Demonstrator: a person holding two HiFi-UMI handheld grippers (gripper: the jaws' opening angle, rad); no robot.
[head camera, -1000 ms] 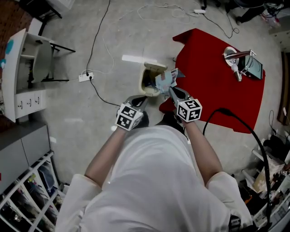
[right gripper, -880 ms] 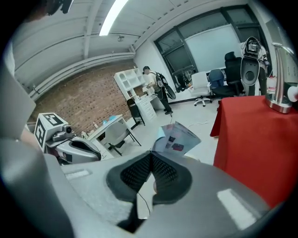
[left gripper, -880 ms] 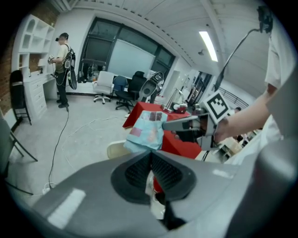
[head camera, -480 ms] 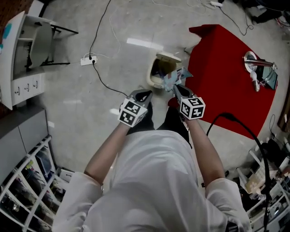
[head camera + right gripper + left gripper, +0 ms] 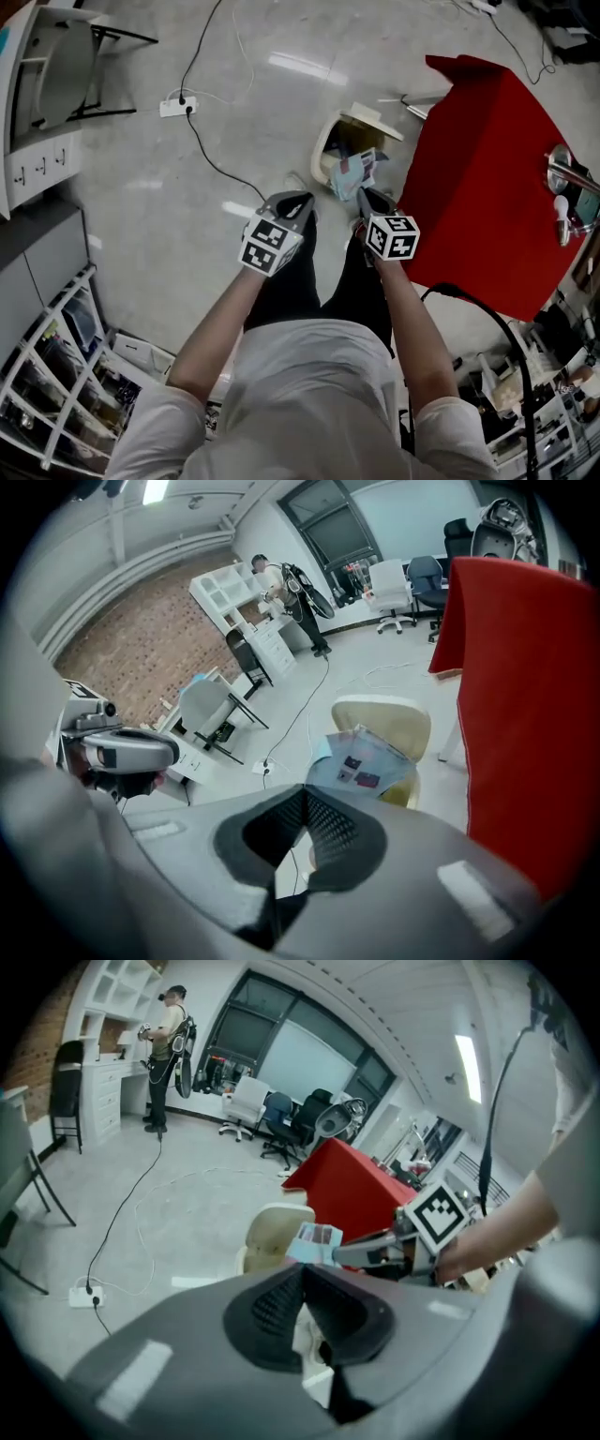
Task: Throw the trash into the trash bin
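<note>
print on the packet (image 5: 361, 761) is unreadable. right gripper (image 5: 364, 195) pinches it at the trash bin (image 5: 320, 150), 12 o'clock; left gripper (image 5: 302, 199) closed, empty.

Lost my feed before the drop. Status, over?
Left gripper shut, empty. Right gripper shut on pale-blue plastic wrapper, at mouth of cream plastic bin. Nothing between; red-draped table close beside.

Counted 2 grippers, left gripper (image 5: 296, 201) plus right gripper (image 5: 365, 197), 1 trash bin (image 5: 321, 150), 1 wrapper (image 5: 354, 169), 1 red table (image 5: 487, 169), 1 power strip (image 5: 177, 106), 1 distant person (image 5: 167, 1044).
</note>
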